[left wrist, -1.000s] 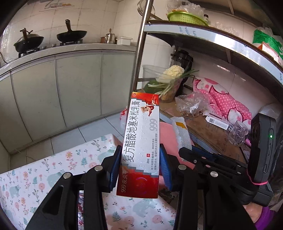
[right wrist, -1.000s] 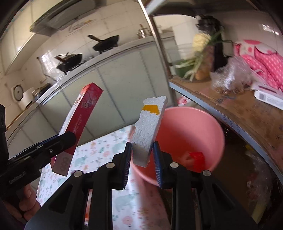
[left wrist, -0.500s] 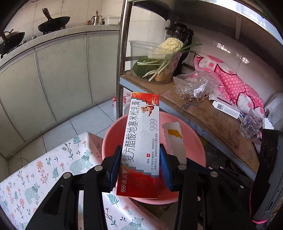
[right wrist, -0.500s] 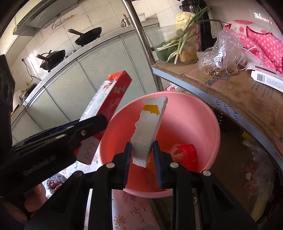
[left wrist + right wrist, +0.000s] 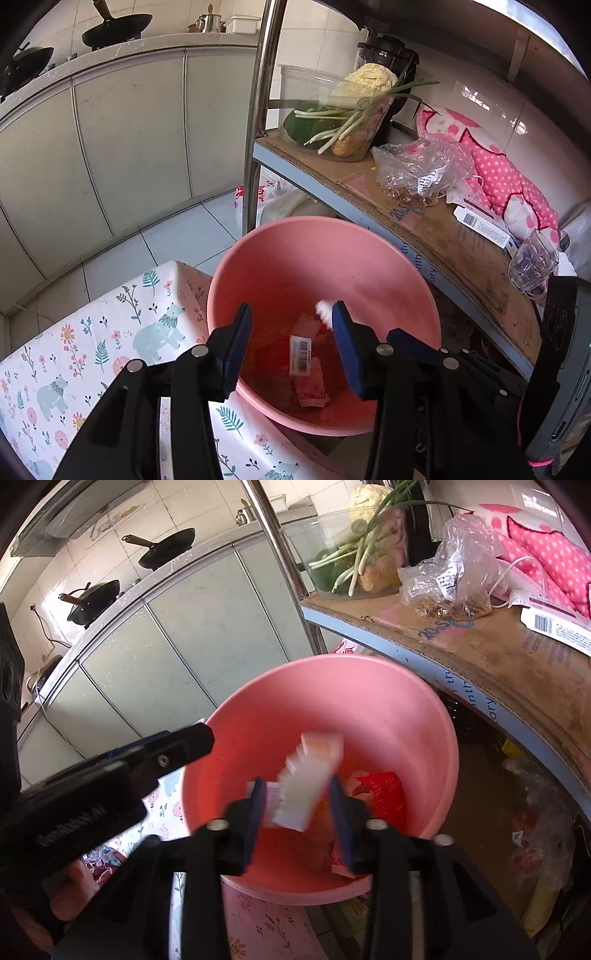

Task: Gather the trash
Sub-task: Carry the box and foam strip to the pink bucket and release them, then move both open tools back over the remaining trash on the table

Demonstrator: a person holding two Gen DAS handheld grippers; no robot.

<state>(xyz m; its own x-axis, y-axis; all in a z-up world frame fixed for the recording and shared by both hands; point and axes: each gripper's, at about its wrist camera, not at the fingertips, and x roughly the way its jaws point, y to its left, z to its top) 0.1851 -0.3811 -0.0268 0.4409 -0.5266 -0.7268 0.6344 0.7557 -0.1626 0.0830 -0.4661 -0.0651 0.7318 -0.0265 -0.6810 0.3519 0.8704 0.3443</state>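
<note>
Over pink bin (image 5: 399, 266) beside floral table (image 5: 74, 332) | left gripper (image 5: 291, 347) spread, jaws opening, nothing pinched | red box (image 5: 306, 369) lay inside bin | right gripper (image 5: 297, 812) spread, jaws opening | foam piece (image 5: 306, 779) between pads, blurred, unclamped, above bin
</note>
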